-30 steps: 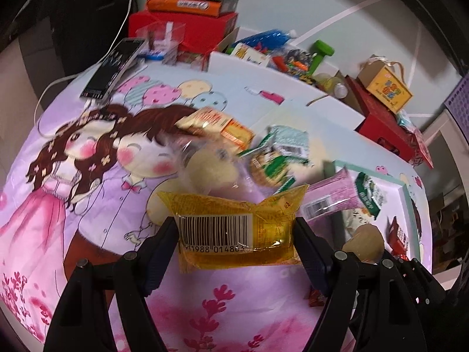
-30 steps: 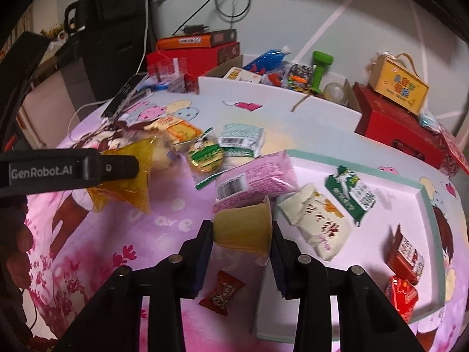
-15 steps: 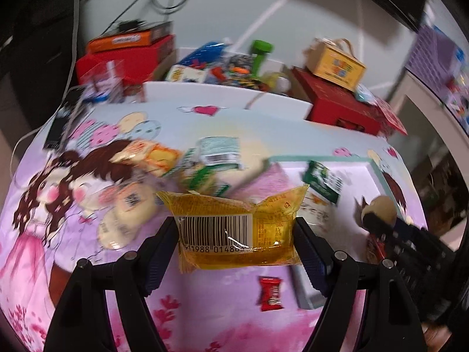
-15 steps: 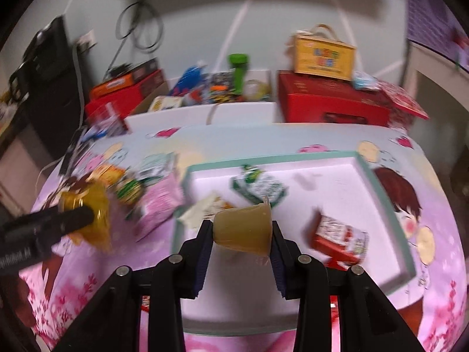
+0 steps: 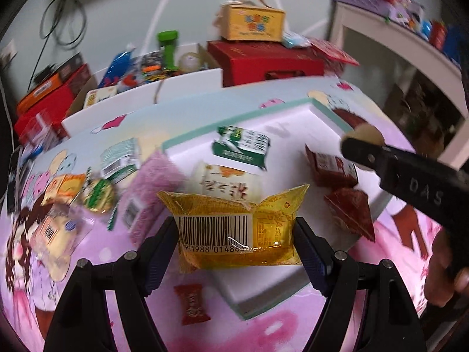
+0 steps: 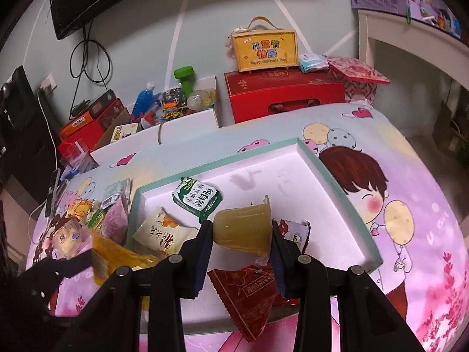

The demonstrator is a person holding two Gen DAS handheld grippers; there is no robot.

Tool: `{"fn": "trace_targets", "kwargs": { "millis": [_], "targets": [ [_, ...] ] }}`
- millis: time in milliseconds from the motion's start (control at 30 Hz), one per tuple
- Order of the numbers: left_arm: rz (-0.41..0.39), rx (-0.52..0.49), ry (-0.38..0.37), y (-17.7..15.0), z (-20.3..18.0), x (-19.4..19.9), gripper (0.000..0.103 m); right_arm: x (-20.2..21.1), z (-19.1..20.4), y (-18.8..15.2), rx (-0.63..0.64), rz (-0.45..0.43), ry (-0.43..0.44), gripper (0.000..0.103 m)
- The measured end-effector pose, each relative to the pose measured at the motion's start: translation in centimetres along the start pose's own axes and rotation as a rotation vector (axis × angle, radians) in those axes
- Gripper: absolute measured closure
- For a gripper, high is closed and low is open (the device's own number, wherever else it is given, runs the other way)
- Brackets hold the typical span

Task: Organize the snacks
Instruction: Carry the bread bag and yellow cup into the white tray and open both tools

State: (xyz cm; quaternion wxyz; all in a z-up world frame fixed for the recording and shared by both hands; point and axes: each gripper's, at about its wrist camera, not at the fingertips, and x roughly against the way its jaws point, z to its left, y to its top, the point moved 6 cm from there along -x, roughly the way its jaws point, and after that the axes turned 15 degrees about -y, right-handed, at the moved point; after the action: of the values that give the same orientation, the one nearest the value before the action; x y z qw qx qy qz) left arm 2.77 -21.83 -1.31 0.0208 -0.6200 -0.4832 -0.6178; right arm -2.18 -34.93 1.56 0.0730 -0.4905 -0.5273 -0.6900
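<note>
Left gripper (image 5: 236,231): jaws closed on the ends of a yellow snack packet (image 5: 239,228), barcode facing the camera, held above the near edge of the white tray (image 5: 263,299). Right gripper (image 6: 241,236): jaws closed on the sides of a jelly cup (image 6: 241,231), carried lying sideways over the near part of the tray.

Tray already holds a green-and-white packet (image 6: 198,201), a cream packet (image 6: 161,236) and dark red wrappers (image 6: 246,296). Left of the tray, still on the printed cloth (image 6: 410,205): a pink packet (image 5: 146,193), a clear-wrapped snack (image 5: 55,234) and other small packets. One red candy (image 5: 192,303) lies near, just outside the tray.

Risks, as judged:
- The packet is soft and pinched only at its ends; it may sag or slip free before it is fully over the tray and land on the cloth.
- The cup is smooth and tapered; a light squeeze could let it squirt out, and released on its side it may roll.
- Both grippers work close together over the same near corner; they could knock each other.
- Either drop could land on snacks already in the tray.
</note>
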Motion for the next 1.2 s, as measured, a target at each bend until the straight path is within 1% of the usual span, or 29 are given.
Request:
{"fn": "trace_targets", "kwargs": {
  "millis": [200, 367, 600, 700, 800, 867, 933, 967, 1000, 1033, 1067, 1167, 1200],
  "targets": [
    [0.004, -0.052, 0.015, -0.2, -0.9, -1.0, 0.024, -1.0, 0.9, -0.6, 0.022, 0.026, 0.021, 0.063],
    [0.009, -0.039, 0.005, -0.2, -0.8, -1.3, 0.023, -1.5, 1.5, -1.0, 0.043, 0.041, 0.021, 0.063],
    [0.009, -0.049, 0.012, -0.1, -1.0, -1.1, 0.022, -1.7, 1.8, -1.1, 0.056, 0.049, 0.015, 0.063],
    [0.012, -0.033, 0.024, -0.1, -0.5, -1.1, 0.021, -1.7, 1.8, -1.1, 0.057, 0.048, 0.006, 0.063],
    [0.011, -0.006, 0.032, -0.1, 0.1, -1.1, 0.021, -1.6, 1.8, -1.0, 0.054, 0.045, 0.008, 0.06],
    [0.006, 0.009, 0.036, -0.1, 0.6, -0.9, 0.02, -1.7, 1.7, -1.0, 0.057, 0.049, 0.002, 0.056],
    [-0.003, 0.022, 0.048, 0.0, 1.0, -0.6, 0.015, -1.8, 1.7, -1.0, 0.058, 0.053, -0.005, 0.055],
    [-0.006, 0.027, 0.052, 0.1, 1.2, -0.6, 0.011, -1.9, 1.7, -1.1, 0.058, 0.055, -0.008, 0.051],
    [-0.012, 0.035, 0.06, 0.1, 1.5, -0.4, 0.01, -1.9, 1.6, -1.1, 0.058, 0.056, -0.015, 0.048],
    [-0.019, 0.049, 0.069, 0.2, 1.9, -0.3, 0.01, -2.0, 1.6, -1.1, 0.058, 0.056, -0.023, 0.039],
    [-0.024, 0.059, 0.073, 0.2, 2.3, -0.2, 0.01, -2.0, 1.4, -1.1, 0.059, 0.056, -0.033, 0.033],
    [-0.041, 0.112, 0.093, 0.2, 3.7, 0.3, 0.01, -2.3, 1.3, -1.2, 0.062, 0.065, -0.056, 0.026],
    [-0.049, 0.133, 0.104, 0.2, 4.3, 0.6, 0.009, -2.4, 1.3, -1.2, 0.064, 0.069, -0.059, 0.025]
  ]
}}
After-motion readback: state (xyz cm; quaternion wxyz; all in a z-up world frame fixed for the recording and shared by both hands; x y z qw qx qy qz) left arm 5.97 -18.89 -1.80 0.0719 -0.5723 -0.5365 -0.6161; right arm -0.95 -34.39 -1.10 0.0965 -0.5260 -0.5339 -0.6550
